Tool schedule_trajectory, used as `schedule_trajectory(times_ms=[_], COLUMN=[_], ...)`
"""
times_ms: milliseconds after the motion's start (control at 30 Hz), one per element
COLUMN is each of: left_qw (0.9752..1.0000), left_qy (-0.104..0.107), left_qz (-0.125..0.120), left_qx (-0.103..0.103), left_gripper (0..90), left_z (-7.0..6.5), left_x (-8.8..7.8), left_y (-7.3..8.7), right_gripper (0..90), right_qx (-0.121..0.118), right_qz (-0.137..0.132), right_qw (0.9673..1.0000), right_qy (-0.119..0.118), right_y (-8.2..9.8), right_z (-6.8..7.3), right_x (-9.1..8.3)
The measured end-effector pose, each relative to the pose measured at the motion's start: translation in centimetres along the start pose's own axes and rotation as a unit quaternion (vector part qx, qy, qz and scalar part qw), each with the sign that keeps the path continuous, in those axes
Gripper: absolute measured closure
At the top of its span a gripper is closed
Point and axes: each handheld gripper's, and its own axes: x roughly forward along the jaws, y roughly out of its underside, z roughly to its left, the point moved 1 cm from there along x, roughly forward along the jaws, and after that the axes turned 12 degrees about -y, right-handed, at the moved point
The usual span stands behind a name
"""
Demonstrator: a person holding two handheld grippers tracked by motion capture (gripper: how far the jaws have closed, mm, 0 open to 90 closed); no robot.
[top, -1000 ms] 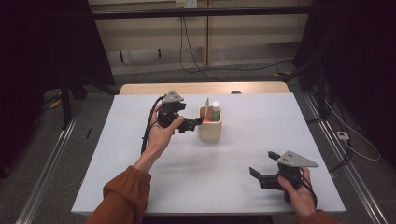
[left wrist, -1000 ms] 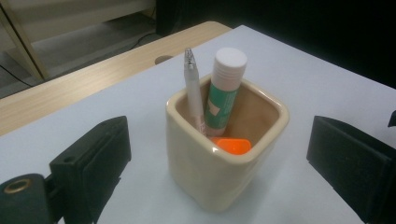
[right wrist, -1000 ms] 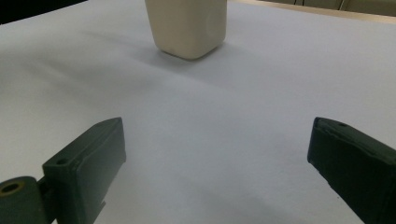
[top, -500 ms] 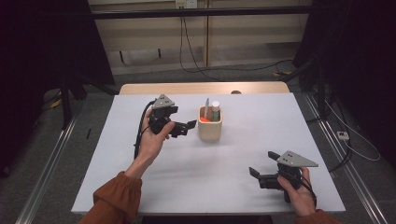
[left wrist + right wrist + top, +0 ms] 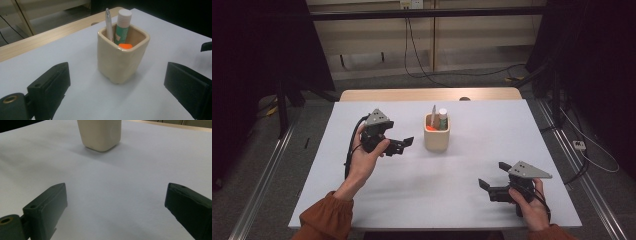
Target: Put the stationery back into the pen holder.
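- Jaws of the left gripper (image 5: pixel 404 144) stand wide apart with nothing between them; in the left gripper view the two black pads frame the cream holder (image 5: pixel 121 55) from either side, yet neither touches it — bare white table (image 5: pixel 422 180) lies between.
- Jaws of the right gripper (image 5: pixel 493 175) are likewise spread and empty; seen from its own view, the holder (image 5: pixel 99 133) sits well ahead of them across open tabletop.
- From above, the holder (image 5: pixel 436 135) stands upright near the middle of the table, toward its far edge; the left gripper hovers just beside the holder on its left, jaws pointing at it; the right gripper rests well apart from the holder, nearer the person and off to its right.
- Inside the holder: a silver pen (image 5: pixel 108 23) leaning against one wall, a glue stick (image 5: pixel 122 26) with a white cap and green label upright beside the pen, and something orange (image 5: pixel 125 46) low against the near wall — too little of it shows to tell what it is.
- Each gripper is held in one of the person's hands; an orange sleeve (image 5: pixel 322 220) covers the left forearm.
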Motion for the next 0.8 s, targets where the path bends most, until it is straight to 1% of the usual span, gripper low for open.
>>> schedule_trajectory(times_ms=[67,133,167,200,233,267,300,333,400,433,567,633,667,767,800], left_qw=[1.0000,1.0000,1.0000,1.0000,0.9997,0.9994,0.9994,0.9995,0.9993,0.9995,0.9996,0.9995,0.9996,0.9994,0.9994], left_qy=[0.003,-0.006,-0.005,-0.001,-0.005,-0.013,-0.018,-0.016,-0.020,-0.019,-0.021,-0.026,-0.024,-0.032,-0.031], left_qz=[0.002,0.001,-0.001,0.000,0.002,0.005,0.006,0.005,0.003,0.004,0.004,0.002,0.003,0.004,0.004], left_qx=[-0.001,0.004,0.002,-0.008,-0.023,-0.032,-0.030,-0.027,-0.030,-0.025,-0.017,-0.017,-0.017,-0.014,-0.015], left_gripper=[6.5,6.5,6.5,6.5,6.4,6.1,5.8,5.6,5.5,5.6,5.3,5.3,5.3,5.1,5.1], left_z=[0.1,0.2,0.3,0.4,0.6,0.7,0.7,0.9,1.1,1.2,1.6,1.8,1.8,1.9,1.9], left_x=[-0.4,-0.8,-1.0,-1.3,-1.5,-1.7,-1.9,-2.1,-2.5,-2.7,-3.5,-3.8,-3.9,-4.4,-4.5], left_y=[0.3,0.5,0.7,0.9,1.1,1.3,1.5,1.6,2.1,2.3,3.2,3.6,3.8,4.3,4.4], right_gripper=[4.1,4.1,4.1,4.1,4.1,4.1,4.1,4.1,4.1,4.1,4.2,4.1,4.1,4.1,4.1], right_qx=[0.001,0.001,0.000,0.000,0.000,0.000,0.001,0.000,-0.002,-0.002,0.000,0.001,0.001,-0.002,-0.002], right_qz=[0.000,0.000,0.000,0.000,0.000,0.000,-0.001,-0.001,-0.001,-0.001,-0.001,-0.001,0.000,0.001,0.001], right_qw=[1.0000,1.0000,1.0000,1.0000,1.0000,1.0000,1.0000,1.0000,1.0000,1.0000,1.0000,1.0000,1.0000,1.0000,1.0000], right_qy=[0.000,0.000,0.000,0.001,0.001,0.001,0.001,0.001,0.001,0.001,0.001,0.002,0.002,0.002,0.002], right_y=[0.0,0.0,0.0,0.0,0.0,0.0,0.0,0.0,0.0,0.0,0.0,0.0,0.0,0.0,0.0], right_z=[0.0,0.0,0.0,0.0,0.0,0.0,0.0,0.0,0.0,0.0,0.0,0.0,0.0,0.0,0.0], right_x=[0.0,0.0,0.0,0.0,0.0,0.0,0.0,0.0,0.0,0.0,0.0,0.0,0.0,0.1,0.1])
